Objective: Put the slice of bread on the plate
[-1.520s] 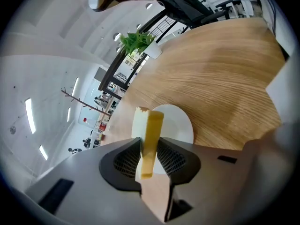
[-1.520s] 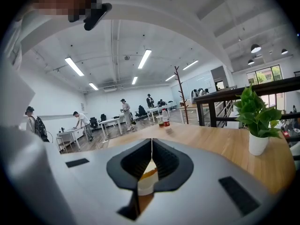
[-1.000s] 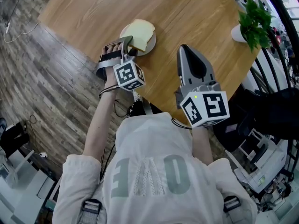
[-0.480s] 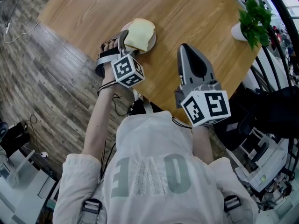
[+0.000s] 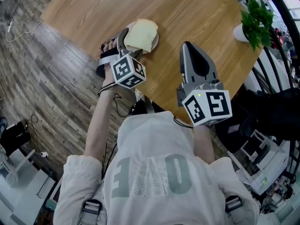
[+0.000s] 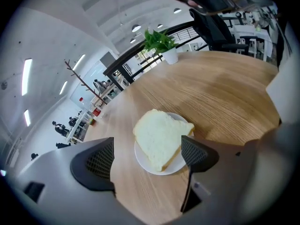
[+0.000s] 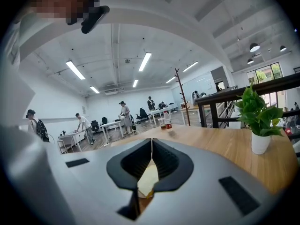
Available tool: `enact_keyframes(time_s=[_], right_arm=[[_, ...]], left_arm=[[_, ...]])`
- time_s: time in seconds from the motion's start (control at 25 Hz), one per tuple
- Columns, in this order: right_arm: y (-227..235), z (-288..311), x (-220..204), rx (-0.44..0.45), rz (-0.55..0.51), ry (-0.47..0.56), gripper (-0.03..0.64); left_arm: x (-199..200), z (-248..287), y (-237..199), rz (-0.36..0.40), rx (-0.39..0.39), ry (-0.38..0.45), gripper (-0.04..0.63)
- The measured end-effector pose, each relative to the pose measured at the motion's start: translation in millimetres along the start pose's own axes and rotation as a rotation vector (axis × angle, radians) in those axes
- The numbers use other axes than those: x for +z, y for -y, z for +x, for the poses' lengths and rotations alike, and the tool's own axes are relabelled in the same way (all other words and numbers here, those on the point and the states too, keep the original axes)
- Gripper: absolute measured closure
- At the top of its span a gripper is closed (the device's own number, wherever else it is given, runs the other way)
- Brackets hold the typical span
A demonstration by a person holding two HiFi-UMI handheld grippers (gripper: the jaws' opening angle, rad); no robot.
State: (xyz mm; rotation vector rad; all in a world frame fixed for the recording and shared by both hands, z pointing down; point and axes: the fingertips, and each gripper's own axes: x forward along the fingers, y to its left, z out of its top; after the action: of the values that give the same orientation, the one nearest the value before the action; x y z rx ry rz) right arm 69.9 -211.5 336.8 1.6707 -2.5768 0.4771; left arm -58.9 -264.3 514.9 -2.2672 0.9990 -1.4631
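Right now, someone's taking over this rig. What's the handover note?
Grippers: the left claw has its jaws opening and grips nothing; the right claw is shut and empty, over the table.
Things: the slice of bread lies on the white plate, just ahead of the left claw.
Done: bread placed and released.
Left: probably only backing the left claw away without nudging the slice.

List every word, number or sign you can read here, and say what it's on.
"O" and "E": big letters on the shirt, upside down; the rest unreadable.
Bottle label: too small to read.
Left cube, right cube: marker patterns only, no words.
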Motion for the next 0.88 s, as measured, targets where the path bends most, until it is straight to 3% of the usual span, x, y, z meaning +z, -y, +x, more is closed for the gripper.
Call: enact_keyframes(time_s=[0.16,0.4,0.56,0.8,0.88], right_arm=[[-6.6,-1.1,4.8,-0.009,-0.039,0.005,0.597],[-14.8,-5.8,10.9,0.001,-0.073,0.023,0.597],[-23.1,-8.9,18.9,0.016,-0.093,0.048,0.597],[-41.5,-9.5,46.9,0.058,-0.207,0.133,0.597],[-49.7,-10.4,53.6,0.076,-0.22,0.155,0.597]], left_arm=[[23.2,-32.4,-35.9,-0.078,0.113,0.099,0.163],[68.3,-106.1,-96.1,-0.237,0.307,0.337,0.164],[83.6,-153.3,-121.4,-0.451,0.349,0.512,0.164],[100.0,-216.9,-139.4,-0.662,0.402,0.716,0.169],[100.0,-240.2,-146.6,-0.721,0.452,0.783,0.172]])
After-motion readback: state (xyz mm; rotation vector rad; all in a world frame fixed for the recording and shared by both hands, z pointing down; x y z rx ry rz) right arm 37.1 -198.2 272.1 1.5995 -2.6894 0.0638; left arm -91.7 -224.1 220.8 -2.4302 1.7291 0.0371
